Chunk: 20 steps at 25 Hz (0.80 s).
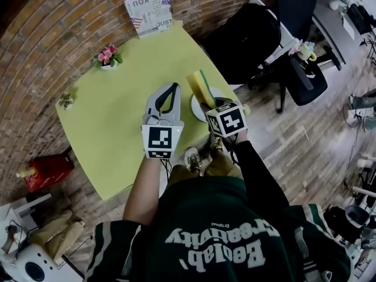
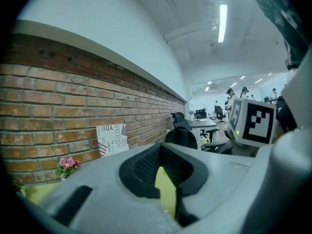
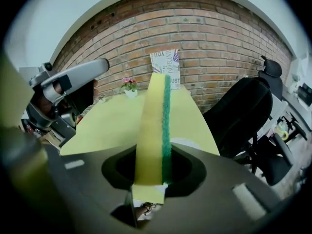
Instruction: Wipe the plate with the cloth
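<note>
The person stood at the near edge of a yellow-green table [image 1: 111,107] that was pushed up against a brick wall, a tool in each hand. The right tool [image 1: 208,106] was closed on the cloth [image 1: 200,86], a thick yellow pad with a green scouring face, pinching it by its near end so that it stood on edge and pointed away toward the wall. It was held over the white plate [image 1: 195,108], which sat at the right edge of the table. Whether the pad actually touched the plate I could not tell. The left tool [image 1: 174,87] hung just to the left of the plate, over bare tabletop. Its two grey fingers met at the tips and held nothing, and only the table showed through the loop between them. At the far side of the table, against the bricks, stood a printed card [image 1: 150,10], and left of it a small pot of pink flowers [image 1: 108,56]. A black office chair [image 1: 249,35] stood just beyond the right edge of the table.
</note>
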{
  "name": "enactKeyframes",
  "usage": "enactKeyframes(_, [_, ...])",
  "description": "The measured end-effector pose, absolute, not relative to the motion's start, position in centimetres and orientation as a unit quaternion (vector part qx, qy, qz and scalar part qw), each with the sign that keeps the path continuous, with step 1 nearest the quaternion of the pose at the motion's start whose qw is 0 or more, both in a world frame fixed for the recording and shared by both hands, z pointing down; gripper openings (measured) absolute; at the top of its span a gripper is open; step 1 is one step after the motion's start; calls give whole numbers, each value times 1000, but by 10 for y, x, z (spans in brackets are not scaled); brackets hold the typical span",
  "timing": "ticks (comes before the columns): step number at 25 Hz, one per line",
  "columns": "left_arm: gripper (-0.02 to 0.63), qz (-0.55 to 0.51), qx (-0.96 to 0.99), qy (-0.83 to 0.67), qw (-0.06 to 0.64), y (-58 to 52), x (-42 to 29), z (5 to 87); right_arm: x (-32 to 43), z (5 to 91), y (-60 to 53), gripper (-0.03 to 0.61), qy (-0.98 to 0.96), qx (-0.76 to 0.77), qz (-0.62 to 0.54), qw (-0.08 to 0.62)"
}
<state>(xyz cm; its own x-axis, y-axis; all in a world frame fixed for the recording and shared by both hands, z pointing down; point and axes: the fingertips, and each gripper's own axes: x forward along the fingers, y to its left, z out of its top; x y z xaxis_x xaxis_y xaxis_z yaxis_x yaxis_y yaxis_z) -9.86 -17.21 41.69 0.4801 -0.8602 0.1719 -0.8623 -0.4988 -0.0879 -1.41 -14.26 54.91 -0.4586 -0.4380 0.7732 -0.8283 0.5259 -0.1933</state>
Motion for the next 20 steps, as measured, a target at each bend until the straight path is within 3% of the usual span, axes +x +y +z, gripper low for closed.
enactKeyframes(20, [5, 126, 841, -526, 22, -181, -108, 435, -26, 633, -126, 124, -758, 332, 347, 441])
